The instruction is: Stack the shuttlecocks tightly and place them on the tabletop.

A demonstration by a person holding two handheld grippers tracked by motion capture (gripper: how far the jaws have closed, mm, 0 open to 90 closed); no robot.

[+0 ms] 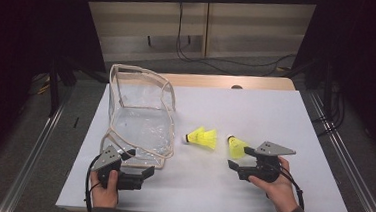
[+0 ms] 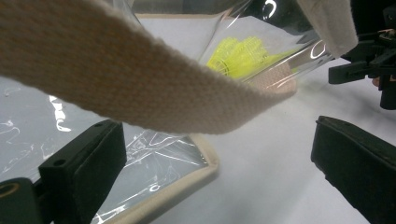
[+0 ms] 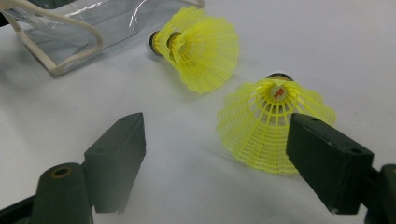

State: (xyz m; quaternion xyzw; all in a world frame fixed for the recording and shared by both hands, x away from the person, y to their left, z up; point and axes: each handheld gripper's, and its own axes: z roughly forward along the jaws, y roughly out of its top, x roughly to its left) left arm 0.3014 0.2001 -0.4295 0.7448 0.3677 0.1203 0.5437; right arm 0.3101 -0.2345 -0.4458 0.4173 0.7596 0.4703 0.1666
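Note:
A yellow shuttlecock (image 1: 237, 146) (image 3: 273, 126) lies on the white table (image 1: 256, 111) with its open skirt toward my right gripper (image 1: 241, 158) (image 3: 217, 140). That gripper is open, and the skirt sits just ahead of one jaw, untouched. A second yellow shuttlecock (image 1: 202, 137) (image 3: 198, 46), apparently two nested together, lies to the left. A clear plastic bag (image 1: 140, 117) with beige trim stands at the left. My left gripper (image 1: 139, 164) (image 2: 215, 135) is open at the bag's near corner. The bag's beige strap (image 2: 140, 88) crosses above its wide jaws.
The table's near edge runs just under both hands. Its right half beyond the shuttlecocks is bare white surface. A wooden strip (image 1: 218, 81) borders the far edge, with cables (image 1: 204, 57) on the floor behind. In the left gripper view the right gripper (image 2: 369, 70) shows at the upper right.

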